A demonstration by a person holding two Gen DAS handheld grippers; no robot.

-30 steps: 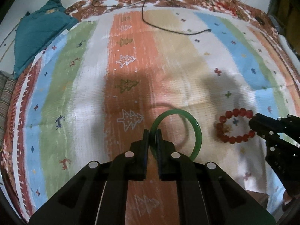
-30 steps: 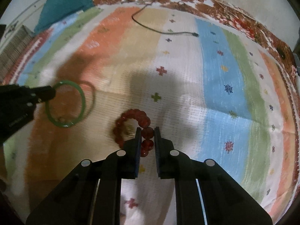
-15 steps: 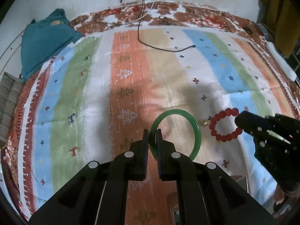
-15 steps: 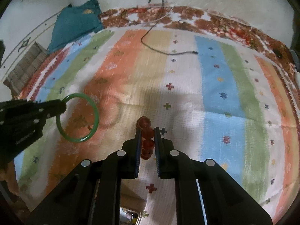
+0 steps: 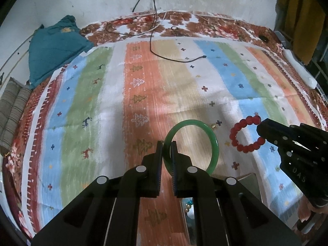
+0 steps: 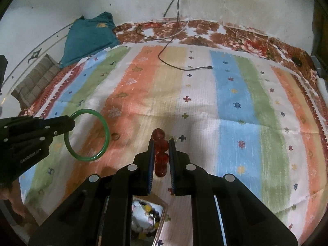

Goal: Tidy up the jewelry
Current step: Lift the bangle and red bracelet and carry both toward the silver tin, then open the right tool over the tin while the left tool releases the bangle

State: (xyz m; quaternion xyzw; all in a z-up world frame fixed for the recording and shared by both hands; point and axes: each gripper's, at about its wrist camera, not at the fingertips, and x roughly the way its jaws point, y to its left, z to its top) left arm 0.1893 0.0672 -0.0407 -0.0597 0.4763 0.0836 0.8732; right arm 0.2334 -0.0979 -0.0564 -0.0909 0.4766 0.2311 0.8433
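Two rings of jewelry are up in the air over the striped cloth, one in each of my tools. My left tool is pinched tight on the rim of the green bangle. The bangle sticks out past the tips, and in the left view I look through its open hole. My right tool is squeezed shut on the red bead bracelet. In the right view I see the bracelet edge-on, like a line of beads running up between the fingers. The left view shows it as a round loop at the tip of the right tool. The right view shows the bangle beside the left tool. Only the right view shows a box with small bits inside, low between the fingers. One black cable lies far off on the cloth. One teal cloth sits at the far left.
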